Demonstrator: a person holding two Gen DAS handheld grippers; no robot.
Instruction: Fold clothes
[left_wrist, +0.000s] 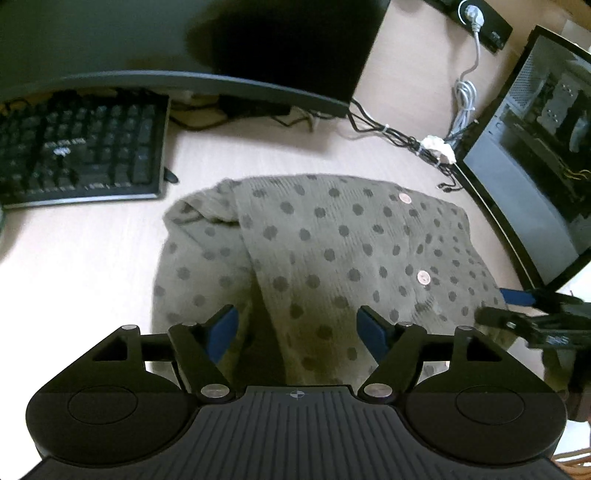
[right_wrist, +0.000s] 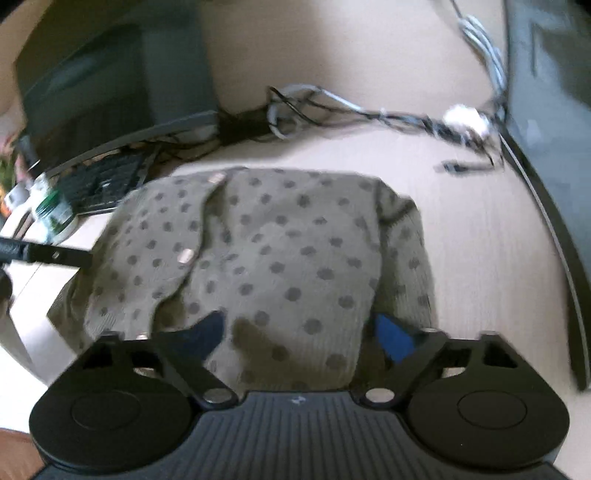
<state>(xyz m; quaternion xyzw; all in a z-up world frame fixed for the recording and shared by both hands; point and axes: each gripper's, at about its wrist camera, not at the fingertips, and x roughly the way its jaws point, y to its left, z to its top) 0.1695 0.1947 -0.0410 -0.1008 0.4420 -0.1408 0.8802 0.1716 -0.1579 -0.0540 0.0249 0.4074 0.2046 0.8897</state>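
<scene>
Polka-dot cardigan (left_wrist: 332, 243) lying on tabletop (left_wrist: 92, 251), sleeves seemingly tucked, partly folded; final fold remaining. Left tongs (left_wrist: 297, 325), right tongs (right_wrist: 299, 332) both gaping wide, hovering at garment's 6 o'clock edge, gripping nothing.

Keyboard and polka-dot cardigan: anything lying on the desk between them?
In the left wrist view, the strip of desk between the keyboard and the polka-dot cardigan is bare, apart from a small dark tab at the keyboard's corner.

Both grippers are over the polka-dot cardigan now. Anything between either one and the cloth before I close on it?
Nothing visible. The left gripper and right gripper are both open right over the cardigan. The keyboard and cables lie beyond it.
</scene>
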